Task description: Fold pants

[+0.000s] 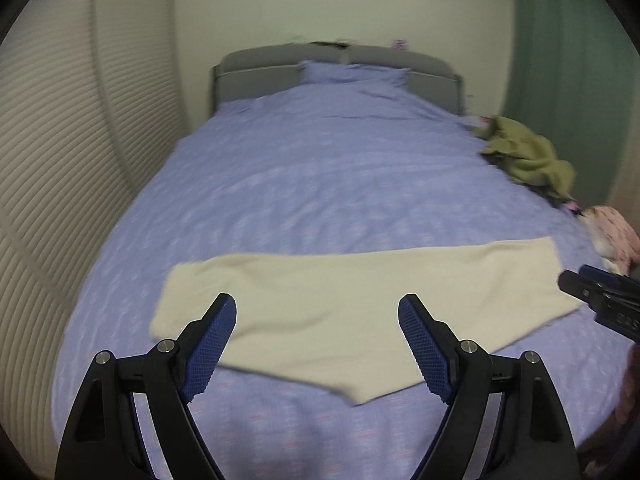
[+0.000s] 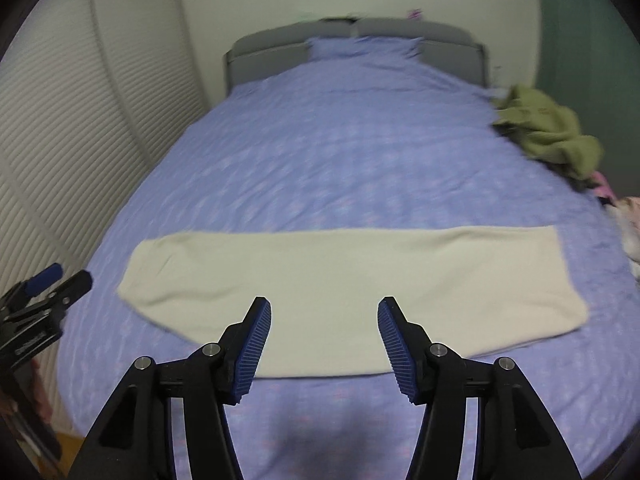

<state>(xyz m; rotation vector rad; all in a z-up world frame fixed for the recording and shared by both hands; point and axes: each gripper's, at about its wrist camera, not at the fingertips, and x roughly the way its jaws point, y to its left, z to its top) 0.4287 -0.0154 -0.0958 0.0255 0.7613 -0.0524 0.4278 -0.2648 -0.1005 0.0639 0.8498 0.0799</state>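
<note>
Across the near edge of the bed (image 2: 320, 152), pants (image 2: 340, 280) laid flat as a long cream strip, one end toward the left edge, the other toward the right. Above the left part, left gripper (image 1: 316, 312) spread wide, holding nothing. Above the middle, right gripper (image 2: 325, 308) partly spread, also bare. Best next: pinch both corners of one end, lift together, carry evenly over to the other end. Blurred throughout; waistband and cuffs impossible to tell apart.
</note>
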